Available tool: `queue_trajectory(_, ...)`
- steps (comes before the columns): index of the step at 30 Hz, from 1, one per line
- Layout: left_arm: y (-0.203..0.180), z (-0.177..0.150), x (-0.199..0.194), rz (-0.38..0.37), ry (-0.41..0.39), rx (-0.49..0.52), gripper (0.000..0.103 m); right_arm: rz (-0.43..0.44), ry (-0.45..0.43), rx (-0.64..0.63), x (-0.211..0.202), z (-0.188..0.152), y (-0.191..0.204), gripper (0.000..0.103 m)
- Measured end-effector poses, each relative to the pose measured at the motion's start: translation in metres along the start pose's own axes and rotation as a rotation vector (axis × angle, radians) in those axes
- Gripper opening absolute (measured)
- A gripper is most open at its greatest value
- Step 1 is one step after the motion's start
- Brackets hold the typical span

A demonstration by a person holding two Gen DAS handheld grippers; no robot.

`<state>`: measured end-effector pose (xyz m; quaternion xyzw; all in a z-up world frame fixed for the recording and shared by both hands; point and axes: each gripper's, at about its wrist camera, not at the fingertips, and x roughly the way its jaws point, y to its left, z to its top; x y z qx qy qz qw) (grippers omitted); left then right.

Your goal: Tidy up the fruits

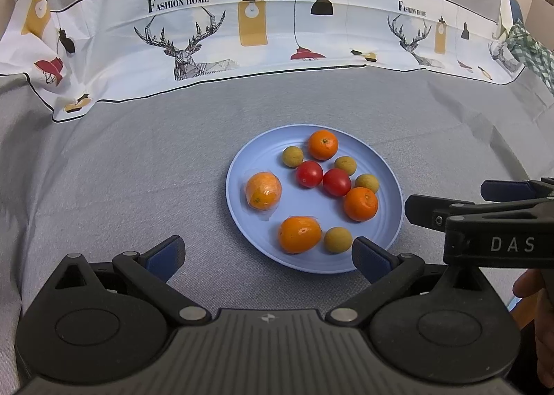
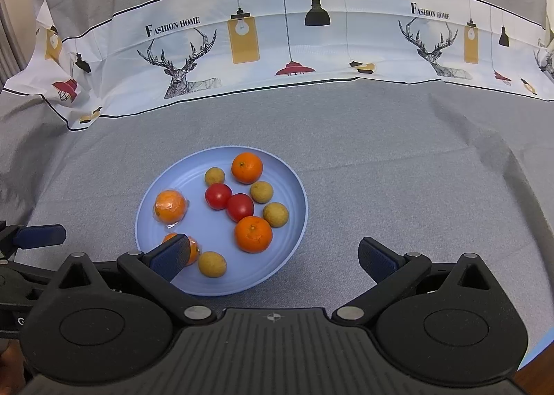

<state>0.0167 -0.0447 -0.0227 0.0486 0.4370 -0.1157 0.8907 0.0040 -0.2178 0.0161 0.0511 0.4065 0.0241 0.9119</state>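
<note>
A blue plate (image 1: 242,166) sits on the grey cloth of the table (image 1: 121,169), about mid-way across, nearer the front edge than the back, where a printed band with deer and lamps (image 1: 194,45) runs. All the fruit lies on the plate: two bare oranges (image 1: 323,144), two oranges in clear wrap (image 1: 263,190), two red tomatoes (image 1: 309,173) touching each other at the middle, and four small tan round fruits (image 1: 293,156) scattered among them.

The left hand-held gripper (image 1: 268,256) hangs just short of the plate's near rim, its fingers spread wide and holding nothing. Its right blue pad (image 1: 370,258) overlaps the near rim beside the nearest tan fruit (image 1: 338,239), while its left pad lies over bare cloth. The nearer wrapped orange (image 1: 300,234) lies just ahead, between the two pads.

The right hand-held gripper (image 2: 273,258) is also wide open and empty, pointing toward the back edge. In the right wrist view its left pad (image 2: 171,256) covers part of the nearer wrapped orange (image 2: 194,251) at the plate's near rim; whether it touches cannot be told. Its right pad lies over bare cloth to the right of the plate (image 2: 297,221).

The two tools sit close side by side. A hand (image 1: 535,308) shows behind the right one at the frame's edge.
</note>
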Motion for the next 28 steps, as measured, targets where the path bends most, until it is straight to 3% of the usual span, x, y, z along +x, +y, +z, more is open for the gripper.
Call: queue_trajectory(28, -0.008, 0.006, 0.006, -0.037, -0.035, 0.026, 0.102, 0.011, 0.033, 0.03, 0.014, 0.006, -0.018, 0.102)
